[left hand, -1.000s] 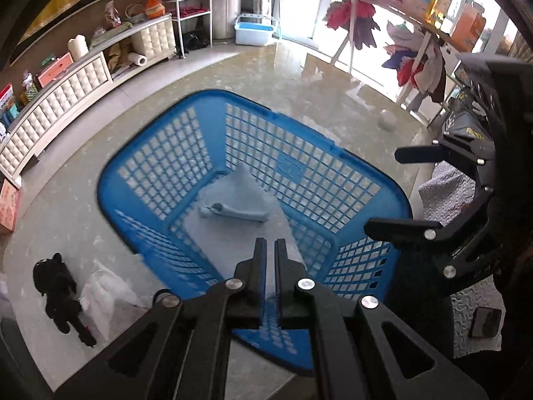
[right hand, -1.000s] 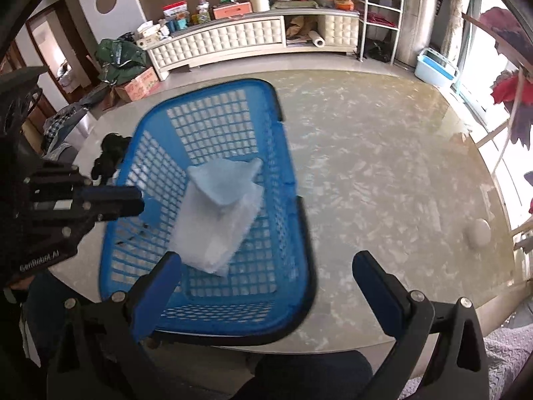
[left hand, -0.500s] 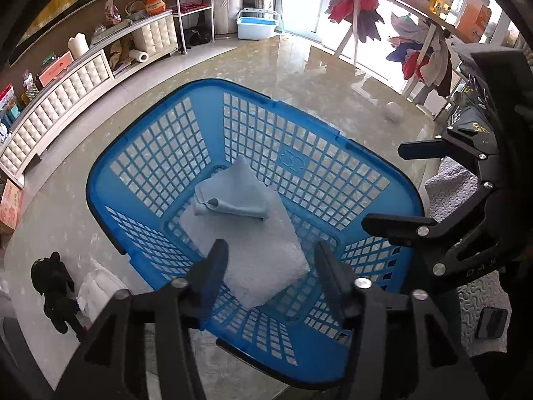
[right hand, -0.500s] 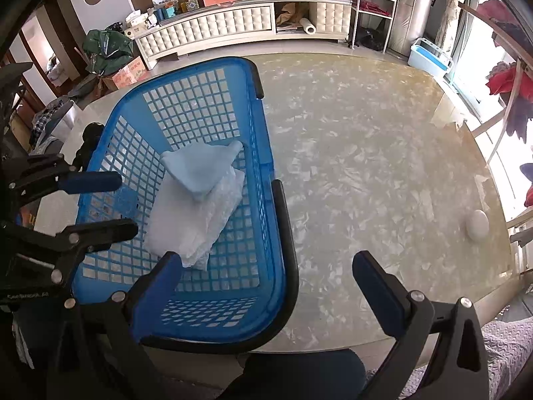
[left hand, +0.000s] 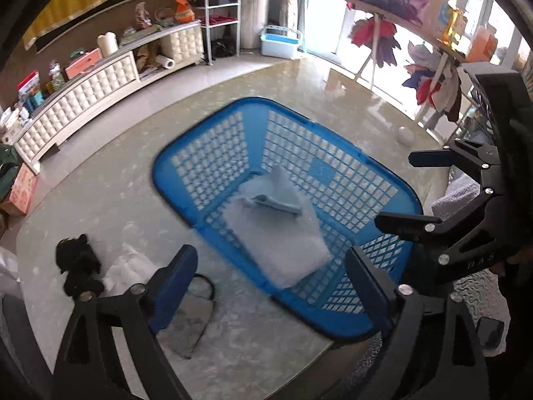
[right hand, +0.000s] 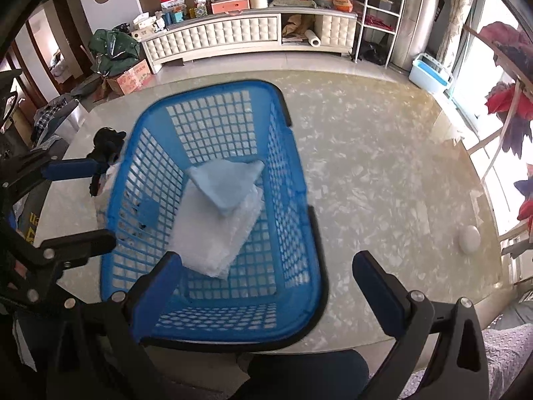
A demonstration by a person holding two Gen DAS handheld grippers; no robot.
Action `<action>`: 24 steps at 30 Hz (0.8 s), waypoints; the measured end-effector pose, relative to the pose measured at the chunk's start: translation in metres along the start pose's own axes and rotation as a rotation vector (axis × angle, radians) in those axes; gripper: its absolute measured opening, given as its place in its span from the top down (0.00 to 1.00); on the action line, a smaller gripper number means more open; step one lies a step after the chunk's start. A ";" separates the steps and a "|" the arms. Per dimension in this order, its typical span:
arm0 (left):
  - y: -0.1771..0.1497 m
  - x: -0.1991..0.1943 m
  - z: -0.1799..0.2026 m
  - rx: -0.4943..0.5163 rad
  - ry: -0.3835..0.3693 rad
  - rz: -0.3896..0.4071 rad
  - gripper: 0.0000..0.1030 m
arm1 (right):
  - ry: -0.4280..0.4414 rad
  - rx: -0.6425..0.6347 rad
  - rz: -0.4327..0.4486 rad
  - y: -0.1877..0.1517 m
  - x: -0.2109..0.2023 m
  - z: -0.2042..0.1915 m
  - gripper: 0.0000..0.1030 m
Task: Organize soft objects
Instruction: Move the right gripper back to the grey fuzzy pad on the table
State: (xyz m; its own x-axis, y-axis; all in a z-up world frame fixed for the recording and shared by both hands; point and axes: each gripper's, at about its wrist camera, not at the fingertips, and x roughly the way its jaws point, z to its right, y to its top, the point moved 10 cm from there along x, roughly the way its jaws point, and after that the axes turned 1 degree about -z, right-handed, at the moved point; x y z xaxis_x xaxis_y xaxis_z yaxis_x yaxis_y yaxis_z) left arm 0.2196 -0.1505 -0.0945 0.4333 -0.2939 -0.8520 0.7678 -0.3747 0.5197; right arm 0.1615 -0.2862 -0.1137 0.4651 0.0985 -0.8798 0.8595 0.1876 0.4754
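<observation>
Left wrist view: my left hand-held gripper (left hand: 266, 286) is opening wide, nothing between its pads. Pale blue folded cloth (left hand: 279, 196) lies atop the white folded towel (left hand: 276, 240) inside the blue plastic lattice basket (left hand: 333, 180). Next, I'd say, the black soft toy (left hand: 78, 266) near the counter (left hand: 100, 200) edge; right hand-held gripper (right hand: 266, 286) spread, empty.

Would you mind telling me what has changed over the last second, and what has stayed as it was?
The left gripper, shut a second ago, is opening its jaws with nothing between them. The blue basket has shifted on the table. The folded white cloth with the light blue cloth on top stays inside it; the right gripper remains open.
</observation>
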 end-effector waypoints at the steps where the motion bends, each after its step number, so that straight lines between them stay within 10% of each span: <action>1: -0.003 -0.005 -0.007 -0.008 0.009 0.001 0.06 | -0.001 -0.006 0.005 0.002 -0.002 -0.004 0.00; 24: -0.099 -0.081 -0.147 -0.231 0.162 0.057 0.00 | 0.115 -0.241 0.078 0.059 -0.003 -0.178 0.01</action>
State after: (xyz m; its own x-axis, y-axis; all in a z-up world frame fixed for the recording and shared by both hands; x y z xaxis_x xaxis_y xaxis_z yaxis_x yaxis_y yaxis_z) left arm 0.1774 0.0396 -0.0865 0.5345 -0.1577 -0.8304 0.8191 -0.1455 0.5549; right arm 0.1732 -0.1015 -0.0839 0.4894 0.2293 -0.8414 0.7401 0.4012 0.5397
